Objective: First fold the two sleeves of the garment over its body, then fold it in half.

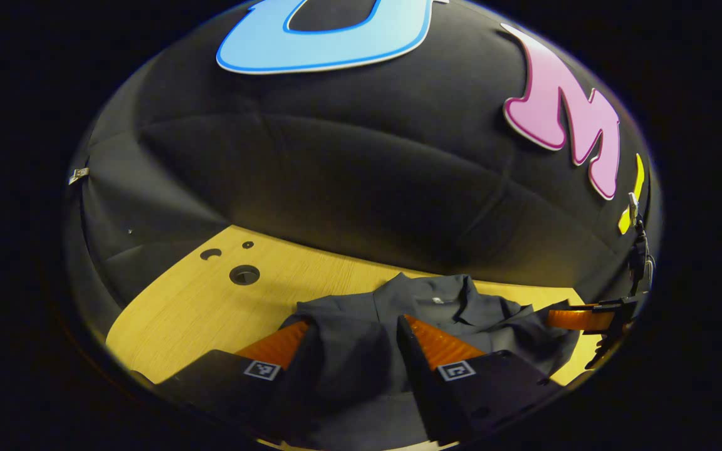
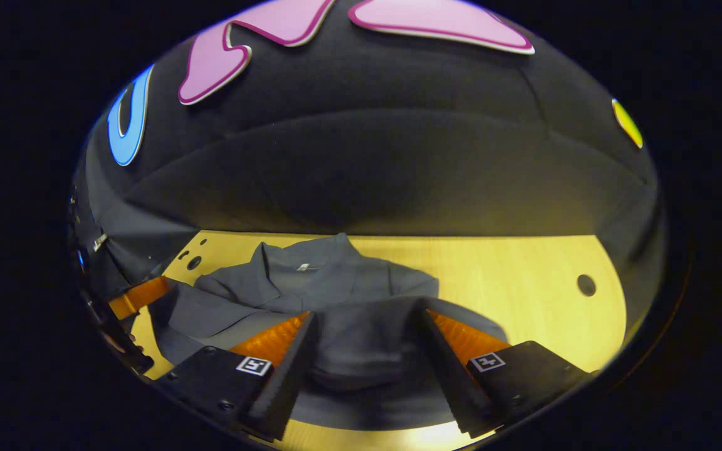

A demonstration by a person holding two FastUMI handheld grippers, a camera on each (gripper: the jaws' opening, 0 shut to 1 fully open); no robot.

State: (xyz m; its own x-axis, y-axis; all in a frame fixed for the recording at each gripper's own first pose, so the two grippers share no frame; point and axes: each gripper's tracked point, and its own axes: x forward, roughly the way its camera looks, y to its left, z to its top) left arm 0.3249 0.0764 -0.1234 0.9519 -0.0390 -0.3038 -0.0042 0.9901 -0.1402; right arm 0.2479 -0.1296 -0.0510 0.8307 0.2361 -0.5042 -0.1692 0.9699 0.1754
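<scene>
I see no containers here, just the wooden bench (image 2: 524,269) with round holes (image 1: 244,274) in its top and the dark grey garment (image 2: 317,282) lying on it near the cloth wall, collar toward the wall. My left gripper (image 1: 355,351) has its fingers spread with garment cloth draped between them, and my right gripper (image 2: 364,347) is likewise spread over a fold of the fabric. The garment looks rumpled, bunched toward its near edge.
</scene>
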